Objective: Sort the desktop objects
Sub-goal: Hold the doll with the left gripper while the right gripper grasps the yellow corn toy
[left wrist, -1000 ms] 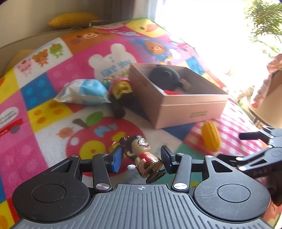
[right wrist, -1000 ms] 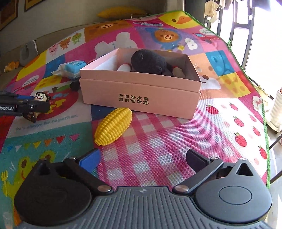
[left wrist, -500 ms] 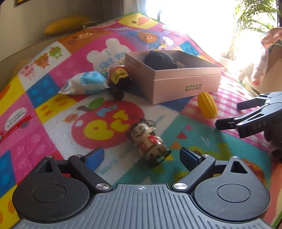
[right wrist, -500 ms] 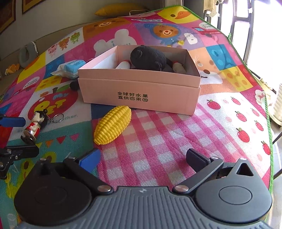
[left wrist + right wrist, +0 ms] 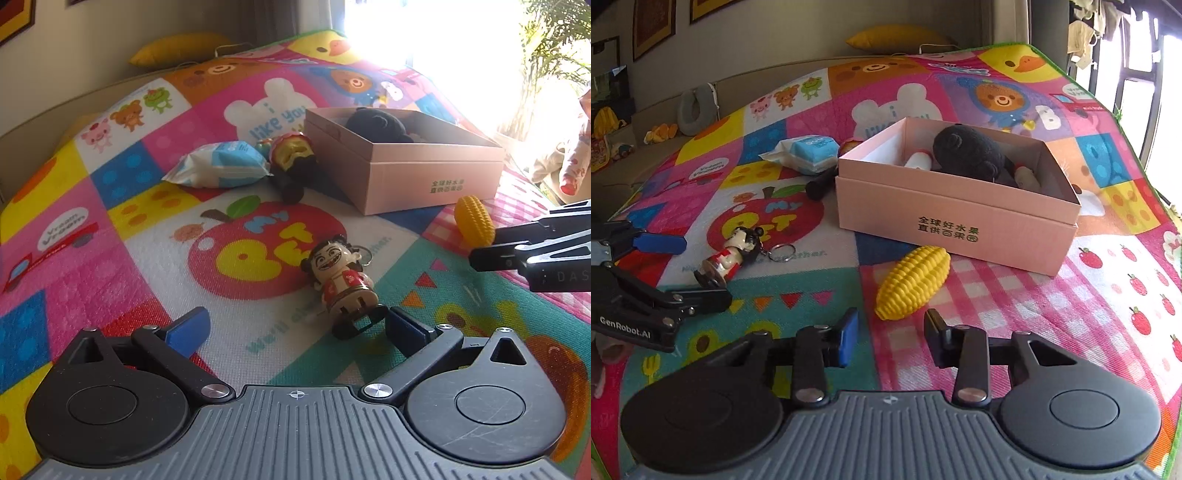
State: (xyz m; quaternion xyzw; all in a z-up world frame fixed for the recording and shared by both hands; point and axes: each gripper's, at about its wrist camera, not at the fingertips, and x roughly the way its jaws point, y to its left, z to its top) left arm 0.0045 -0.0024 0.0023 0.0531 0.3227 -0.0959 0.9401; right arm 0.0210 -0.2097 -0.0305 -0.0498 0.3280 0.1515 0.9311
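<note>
A small doll keychain (image 5: 341, 284) lies on the play mat just ahead of my left gripper (image 5: 295, 326), which is wide open and empty. The doll also shows in the right wrist view (image 5: 729, 254). A yellow toy corn (image 5: 914, 282) lies in front of the pink box (image 5: 956, 210). My right gripper (image 5: 892, 339) is open, narrower than before, right behind the corn's near tip. The box holds a black plush toy (image 5: 967, 153) and small white items.
A blue-white wipes pack (image 5: 221, 166) and a dark toy with a yellow-red top (image 5: 291, 162) lie left of the box. The colourful mat (image 5: 1108, 314) ends at a green edge on the right. A sofa with cushions stands behind.
My left gripper let go of the doll, opened wide and drew back. My right gripper moved close to the corn and its jaws narrowed.
</note>
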